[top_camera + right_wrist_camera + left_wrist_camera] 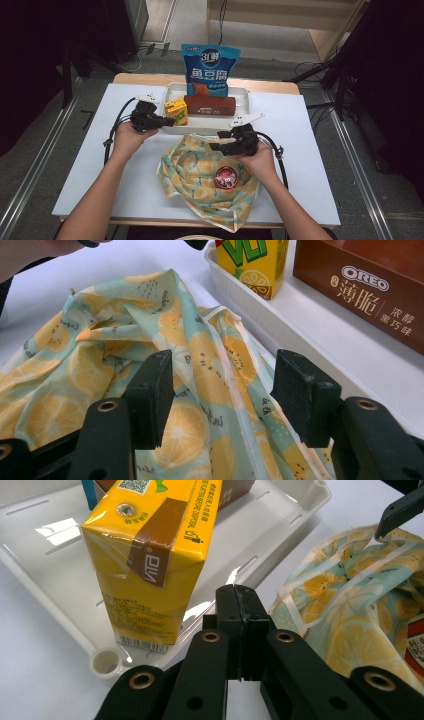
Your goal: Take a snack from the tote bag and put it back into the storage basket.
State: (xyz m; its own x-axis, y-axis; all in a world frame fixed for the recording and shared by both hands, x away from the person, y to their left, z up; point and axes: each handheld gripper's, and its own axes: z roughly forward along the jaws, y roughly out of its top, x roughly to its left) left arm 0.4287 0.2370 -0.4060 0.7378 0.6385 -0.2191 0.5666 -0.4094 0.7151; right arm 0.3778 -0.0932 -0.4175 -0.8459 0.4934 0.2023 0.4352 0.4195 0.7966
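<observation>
A lemon-print cloth bag (200, 170) lies crumpled on the white table, with a round red tin (226, 177) resting on it. Behind it a white tray (240, 95) holds a yellow drink carton (177, 111), a brown Oreo box (210, 105) and an upright blue snack bag (210, 70). My left gripper (167, 121) is shut with nothing in it, just at the tray's near rim beside the carton (150, 565). My right gripper (214, 146) hovers open over the bag's upper edge (200, 365), its jaws astride a fold without pinching it.
The white tabletop (75, 170) has bare room left of the bag and at the right side. Cables trail from both grippers. The floor and dark stands surround the table.
</observation>
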